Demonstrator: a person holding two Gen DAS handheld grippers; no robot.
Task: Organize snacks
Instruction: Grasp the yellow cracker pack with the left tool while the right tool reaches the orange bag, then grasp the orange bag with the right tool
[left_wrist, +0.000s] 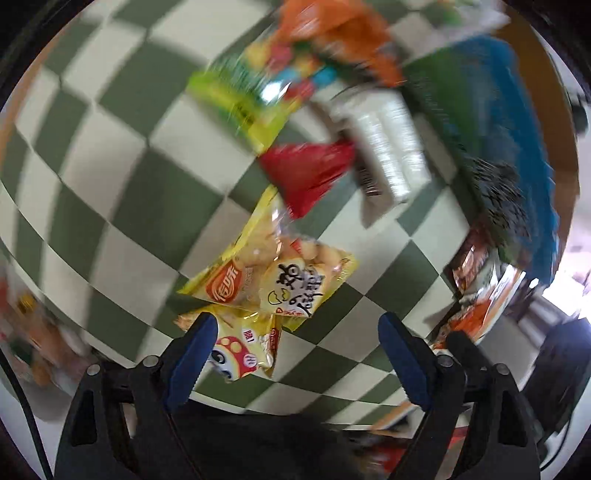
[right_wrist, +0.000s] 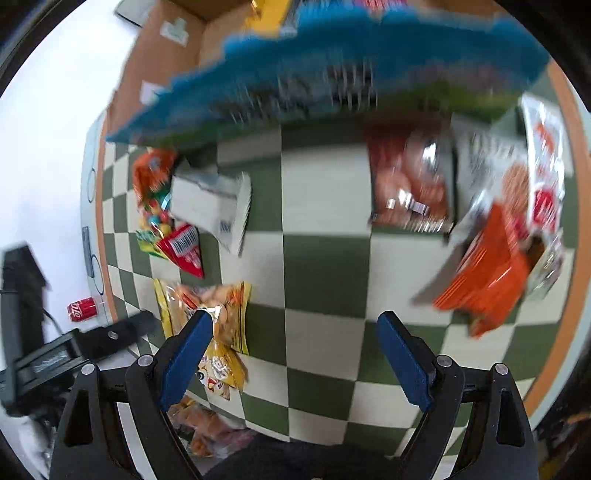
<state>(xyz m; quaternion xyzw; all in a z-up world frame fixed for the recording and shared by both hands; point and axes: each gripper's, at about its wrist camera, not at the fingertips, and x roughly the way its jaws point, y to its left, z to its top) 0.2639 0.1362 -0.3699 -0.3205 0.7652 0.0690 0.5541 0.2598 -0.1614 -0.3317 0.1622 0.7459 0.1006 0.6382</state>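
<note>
Snack packets lie scattered on a green-and-cream checked cloth (left_wrist: 122, 206). My left gripper (left_wrist: 295, 326) is open above two yellow packets: one with black lettering (left_wrist: 280, 284), and one with a mushroom picture (left_wrist: 243, 354) partly behind the left finger (left_wrist: 195, 347). Nothing sits between the pads. Beyond are a red packet (left_wrist: 306, 173), a white box (left_wrist: 388, 147) and a green-yellow candy bag (left_wrist: 240, 99). My right gripper (right_wrist: 295, 323) is open over bare cloth. The yellow packets (right_wrist: 221, 314) lie by its left finger, and an orange packet (right_wrist: 487, 273) lies off to the right.
A blue and green basket (right_wrist: 332, 74) stands at the far side, with a cardboard box (right_wrist: 159, 55) behind it. A red-brown packet (right_wrist: 410, 184) and a white-red packet (right_wrist: 543, 177) lie at the right. A red cola can (right_wrist: 82, 309) lies past the table's left edge.
</note>
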